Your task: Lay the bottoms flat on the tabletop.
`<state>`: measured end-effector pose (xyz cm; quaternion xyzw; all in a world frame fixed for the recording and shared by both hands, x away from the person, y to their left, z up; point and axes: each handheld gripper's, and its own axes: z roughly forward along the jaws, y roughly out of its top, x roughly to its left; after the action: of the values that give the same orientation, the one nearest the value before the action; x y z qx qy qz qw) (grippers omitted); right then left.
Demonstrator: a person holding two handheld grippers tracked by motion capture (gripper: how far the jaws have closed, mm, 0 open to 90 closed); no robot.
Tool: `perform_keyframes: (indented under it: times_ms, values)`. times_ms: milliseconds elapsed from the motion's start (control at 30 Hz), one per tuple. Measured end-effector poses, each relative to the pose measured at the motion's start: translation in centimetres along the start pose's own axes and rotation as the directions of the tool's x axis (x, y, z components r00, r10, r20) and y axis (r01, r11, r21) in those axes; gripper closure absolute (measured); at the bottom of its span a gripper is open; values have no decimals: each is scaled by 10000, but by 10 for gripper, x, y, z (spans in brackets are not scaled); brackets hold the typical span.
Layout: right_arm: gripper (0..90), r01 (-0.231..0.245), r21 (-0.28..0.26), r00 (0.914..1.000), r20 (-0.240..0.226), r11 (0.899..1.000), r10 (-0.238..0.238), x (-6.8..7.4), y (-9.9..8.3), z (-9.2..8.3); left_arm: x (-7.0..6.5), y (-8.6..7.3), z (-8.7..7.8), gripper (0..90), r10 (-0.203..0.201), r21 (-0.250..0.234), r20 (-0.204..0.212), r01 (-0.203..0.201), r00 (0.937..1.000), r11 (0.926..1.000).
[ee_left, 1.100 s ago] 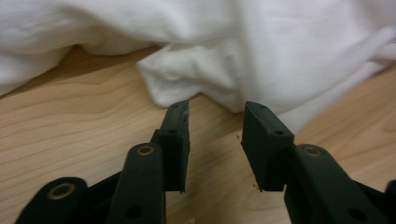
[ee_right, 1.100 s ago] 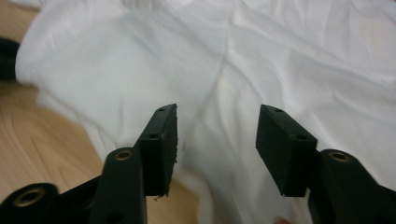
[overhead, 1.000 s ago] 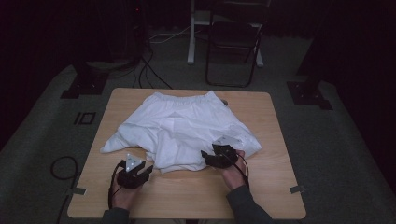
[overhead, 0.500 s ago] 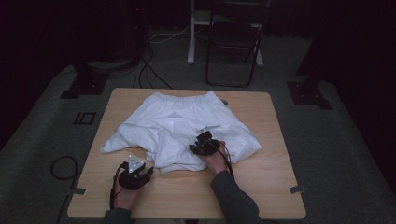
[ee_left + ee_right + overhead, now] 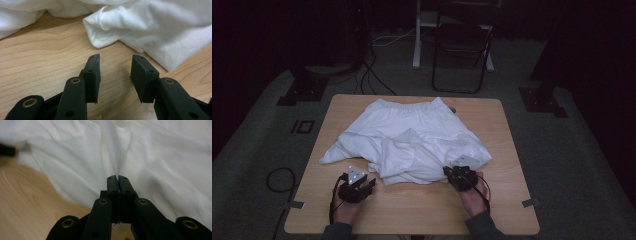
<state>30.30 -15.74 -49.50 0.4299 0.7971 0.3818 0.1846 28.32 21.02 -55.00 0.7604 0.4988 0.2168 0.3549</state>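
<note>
The white garment looks light and floppy: right tool pinches a fold, left tool gapes empty beside a hem worth grabbing.

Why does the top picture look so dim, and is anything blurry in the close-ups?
High view: dim room, dark surroundings, only the white garment and table stand out. Left gripper view: bright and sharp. Right gripper view: the wood and cloth at the left are smeared, the jaws sharp.
</note>
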Motion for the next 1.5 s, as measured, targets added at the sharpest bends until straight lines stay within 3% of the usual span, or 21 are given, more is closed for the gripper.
perform_keyframes:
  times_ms: [133,167,233,267,300,333,367,400,600,667,733,833,867,1000,1100,1133,1167,1200,1233,1300,1500]
  values:
    - [892,-311,136,9991,286,9994,307,-10,-25,-19,0,0,0,596,9,1,0,-9,10000,10000]
    - [891,-559,399,9971,540,9976,537,-17,-44,-32,0,0,0,596,14,4,-1,-14,10000,10000]
    - [887,-638,486,9967,530,9968,612,-18,-48,-34,0,0,0,596,24,10,-8,-24,10000,10000]
    - [800,-671,542,9972,372,9963,651,-20,-53,-37,0,0,0,595,43,13,-35,-43,10000,10000]
    - [800,-671,542,9972,372,9963,651,-20,-53,-37,0,0,0,593,43,13,-35,-43,10000,10000]
    - [672,-543,243,9983,242,9982,537,-19,-48,-39,-1,0,0,593,46,16,-42,-46,10000,10000]
    - [672,-543,243,9983,242,9982,537,-19,-48,-39,-1,0,0,593,55,16,-51,-55,10000,10000]
    - [591,-308,-129,9991,284,9994,311,-17,-34,-37,-1,0,0,593,61,14,-57,-61,10000,10000]
    - [471,36,-447,9999,97,9990,-31,-13,4,-12,1,0,0,593,-84,-22,55,84,10000,10000]
    - [423,283,-277,9996,26,9992,-282,-9,25,13,1,0,0,592,-91,-24,55,91,9999,10000]
    - [406,273,-180,9996,34,9995,-272,-7,32,21,0,0,1,592,-103,-32,23,103,9999,9999]
    - [367,324,116,9990,303,9994,-327,-4,58,54,-1,1,1,588,-52,0,-13,52,10000,10000]
    - [367,324,116,9990,303,9994,-327,-4,58,54,-1,1,1,588,-40,-3,-18,40,10000,10000]
    - [326,392,880,9983,396,9954,-429,4,78,91,-1,1,1,588,-27,1,-16,27,10000,10000]
    - [366,550,1471,9965,543,9876,-636,7,80,105,-2,1,1,587,-18,3,-17,18,10000,10000]
    - [567,687,2040,9955,495,9766,-803,7,77,113,-1,1,1,587,-37,-6,-1,37,10000,10000]
    - [567,687,2040,9955,495,9766,-803,7,77,113,-1,1,1,587,-40,-3,14,40,10000,10000]
    - [734,1012,2211,9925,441,9700,-1136,8,70,108,-1,1,1,587,-41,-1,35,41,10000,10000]
    - [734,1012,2211,9925,441,9700,-1136,8,70,108,-1,1,1,587,-40,-1,39,40,10000,10000]
    - [840,924,1827,9937,461,9788,-1024,6,59,88,-1,1,1,587,-40,-4,34,40,10000,10000]
    - [862,792,1227,9931,759,9893,-889,-3,32,38,-2,1,1,587,52,12,-12,-52,10000,10000]
